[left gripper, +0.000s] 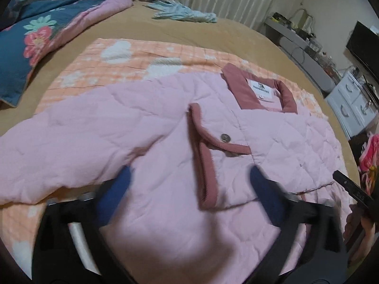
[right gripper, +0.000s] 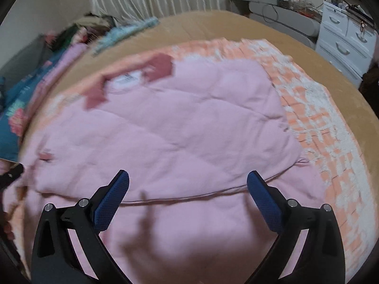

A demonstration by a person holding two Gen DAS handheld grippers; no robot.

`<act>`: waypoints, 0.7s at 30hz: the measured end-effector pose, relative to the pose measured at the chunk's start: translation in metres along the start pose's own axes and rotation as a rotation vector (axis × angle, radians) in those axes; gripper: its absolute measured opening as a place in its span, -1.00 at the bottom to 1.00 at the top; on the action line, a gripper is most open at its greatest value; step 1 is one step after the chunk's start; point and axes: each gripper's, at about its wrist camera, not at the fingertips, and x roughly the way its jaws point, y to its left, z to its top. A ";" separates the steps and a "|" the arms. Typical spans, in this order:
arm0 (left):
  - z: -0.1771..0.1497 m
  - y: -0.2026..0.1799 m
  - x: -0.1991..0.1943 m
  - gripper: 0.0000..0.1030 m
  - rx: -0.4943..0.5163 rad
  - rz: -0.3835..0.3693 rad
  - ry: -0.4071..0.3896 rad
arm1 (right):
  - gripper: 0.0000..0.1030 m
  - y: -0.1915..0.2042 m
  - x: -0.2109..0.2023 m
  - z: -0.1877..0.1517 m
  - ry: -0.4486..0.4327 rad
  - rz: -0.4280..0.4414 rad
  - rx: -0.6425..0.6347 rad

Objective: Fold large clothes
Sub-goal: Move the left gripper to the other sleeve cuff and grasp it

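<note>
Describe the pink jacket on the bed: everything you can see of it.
The pink jacket is pale pink quilted fabric with diamond stitching, a dusty-rose collar holding a white label, and rose trim on a cuff bearing a metal snap. It lies flat, collar away from the cameras, one sleeve folded across its body, on an orange-and-white checked blanket. Neither gripper holds it: the left gripper and right gripper hang over it with jaws open.

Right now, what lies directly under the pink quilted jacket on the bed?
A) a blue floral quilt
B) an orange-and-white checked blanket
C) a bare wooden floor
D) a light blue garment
B: the pink quilted jacket is spread on the orange-and-white checked blanket, which shows around its edges in both wrist views; the blue floral quilt and the light blue garment lie apart, farther up the bed.
</note>
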 end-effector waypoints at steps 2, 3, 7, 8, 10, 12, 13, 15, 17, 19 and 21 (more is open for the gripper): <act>-0.001 0.007 -0.014 0.82 -0.008 0.021 -0.008 | 0.92 0.012 -0.010 0.000 -0.024 0.011 -0.018; -0.002 0.010 -0.019 0.82 -0.012 0.031 -0.010 | 0.92 0.019 -0.017 -0.002 -0.041 0.019 -0.032; -0.013 0.027 -0.040 0.82 -0.031 0.061 -0.022 | 0.92 0.041 -0.034 -0.003 -0.076 0.048 -0.054; -0.015 0.030 -0.042 0.82 -0.036 0.067 -0.022 | 0.92 0.045 -0.038 -0.003 -0.083 0.051 -0.061; -0.021 0.040 -0.049 0.82 -0.051 0.081 -0.025 | 0.92 0.053 -0.041 -0.004 -0.085 0.046 -0.077; -0.024 0.045 -0.054 0.82 -0.063 0.086 -0.033 | 0.92 0.060 -0.044 -0.006 -0.085 0.044 -0.084; -0.027 0.050 -0.058 0.82 -0.072 0.089 -0.037 | 0.92 0.064 -0.046 -0.008 -0.088 0.048 -0.084; -0.031 0.058 -0.063 0.82 -0.083 0.090 -0.039 | 0.92 0.073 -0.050 -0.009 -0.095 0.060 -0.093; -0.034 0.064 -0.068 0.82 -0.089 0.108 -0.048 | 0.92 0.083 -0.054 -0.011 -0.102 0.060 -0.108; -0.035 0.069 -0.074 0.82 -0.089 0.138 -0.064 | 0.92 0.094 -0.058 -0.012 -0.109 0.067 -0.124; -0.038 0.078 -0.082 0.82 -0.105 0.147 -0.079 | 0.92 0.105 -0.061 -0.013 -0.113 0.077 -0.140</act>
